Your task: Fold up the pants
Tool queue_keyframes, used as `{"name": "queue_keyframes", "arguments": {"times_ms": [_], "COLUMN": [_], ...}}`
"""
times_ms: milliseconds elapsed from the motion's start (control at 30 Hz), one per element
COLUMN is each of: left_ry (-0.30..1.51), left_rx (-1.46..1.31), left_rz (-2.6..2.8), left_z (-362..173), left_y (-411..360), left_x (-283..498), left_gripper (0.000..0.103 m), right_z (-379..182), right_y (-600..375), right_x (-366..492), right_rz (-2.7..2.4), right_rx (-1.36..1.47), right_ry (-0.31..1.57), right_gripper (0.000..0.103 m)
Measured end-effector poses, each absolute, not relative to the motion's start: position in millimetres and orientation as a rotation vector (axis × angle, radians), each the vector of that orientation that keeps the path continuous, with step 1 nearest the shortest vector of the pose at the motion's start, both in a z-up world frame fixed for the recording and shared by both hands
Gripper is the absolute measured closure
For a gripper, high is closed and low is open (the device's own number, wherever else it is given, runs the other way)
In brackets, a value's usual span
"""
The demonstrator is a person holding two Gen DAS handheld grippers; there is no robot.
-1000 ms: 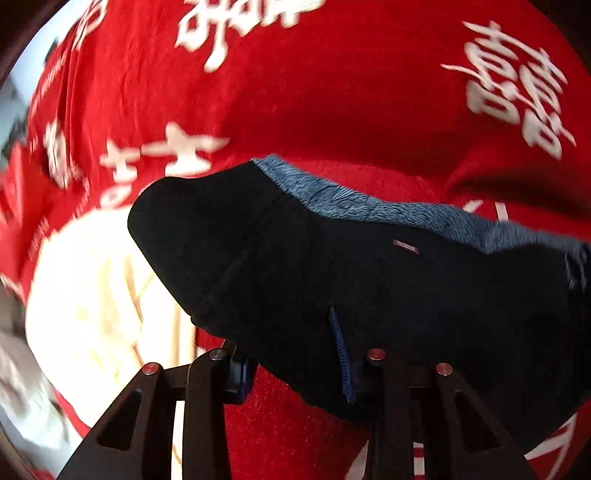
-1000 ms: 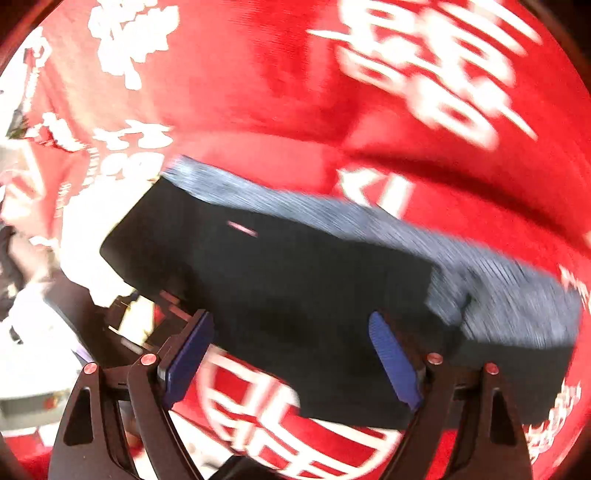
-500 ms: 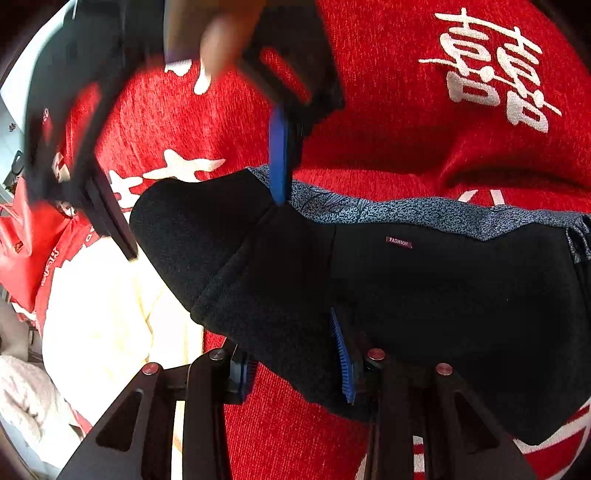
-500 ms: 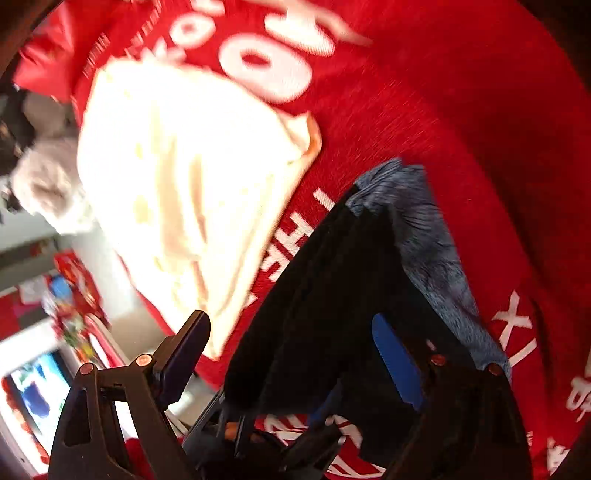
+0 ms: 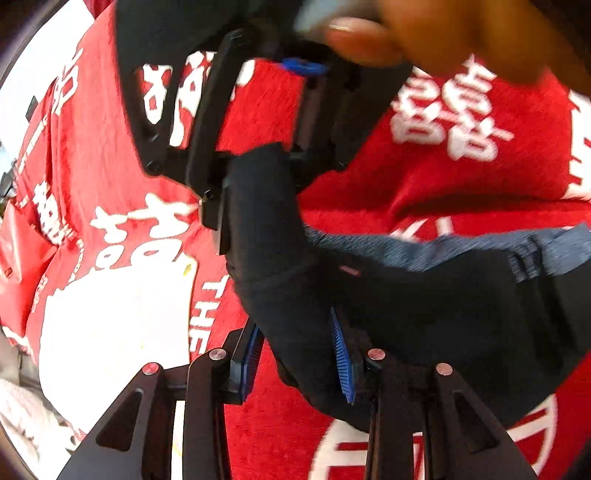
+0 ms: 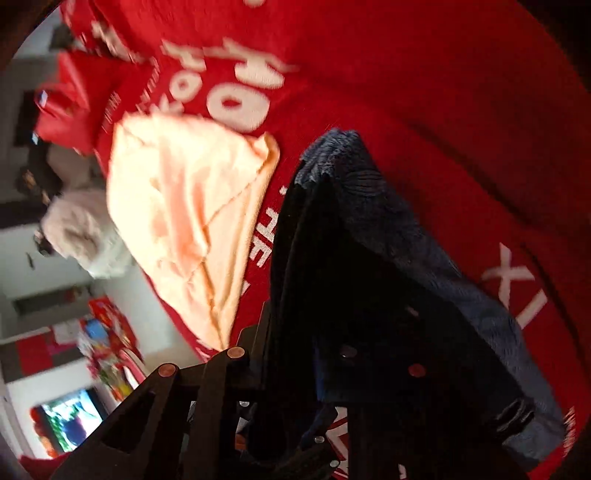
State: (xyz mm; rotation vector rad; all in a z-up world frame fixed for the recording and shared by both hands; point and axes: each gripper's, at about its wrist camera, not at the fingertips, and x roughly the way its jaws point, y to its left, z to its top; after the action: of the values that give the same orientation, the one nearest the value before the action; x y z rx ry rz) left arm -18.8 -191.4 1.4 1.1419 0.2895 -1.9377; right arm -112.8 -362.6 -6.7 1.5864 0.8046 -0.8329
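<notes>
The black pants [image 5: 443, 302] with a grey-blue lining lie folded on a red blanket [image 5: 369, 184]. My left gripper [image 5: 295, 360] is shut on their near edge, black cloth bunched between its blue pads. In the left wrist view my right gripper [image 5: 258, 184] comes down from the top with a hand [image 5: 443, 33] behind it. Its jaws are closing on the raised far-left corner of the pants. The right wrist view shows the pants [image 6: 369, 240] running between the fingers of the right gripper [image 6: 295, 350], whose pads are hidden by dark cloth.
A cream cloth [image 5: 110, 314] lies on the blanket left of the pants, also seen as the cream cloth [image 6: 184, 203] in the right wrist view. Beyond the bed edge are a pale fluffy heap [image 6: 81, 236] and a lit screen [image 6: 70, 413].
My right gripper swung from the pants' right part to their far-left corner and its jaws narrowed onto it. That corner now stands up. My left gripper kept its hold and rose a little.
</notes>
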Motion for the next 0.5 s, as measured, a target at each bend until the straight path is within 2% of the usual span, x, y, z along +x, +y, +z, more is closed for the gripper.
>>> {"name": "queue_keyframes", "arguments": {"times_ms": [267, 500], "left_ry": [0.26, 0.226], "left_rx": [1.103, 1.151], "left_rz": [-2.111, -2.277], "left_z": [53.0, 79.7], "left_y": [-134.2, -70.1], "left_x": [-63.1, -130.7], "left_gripper": [0.066, 0.066], "right_z": [55.4, 81.2], "right_y": [-279.0, -181.7], "right_x": [-204.1, -291.9], "right_rz": [-0.933, -1.054], "right_rx": [1.548, 1.561], "right_ry": [0.492, 0.236], "right_gripper": [0.084, 0.084]}}
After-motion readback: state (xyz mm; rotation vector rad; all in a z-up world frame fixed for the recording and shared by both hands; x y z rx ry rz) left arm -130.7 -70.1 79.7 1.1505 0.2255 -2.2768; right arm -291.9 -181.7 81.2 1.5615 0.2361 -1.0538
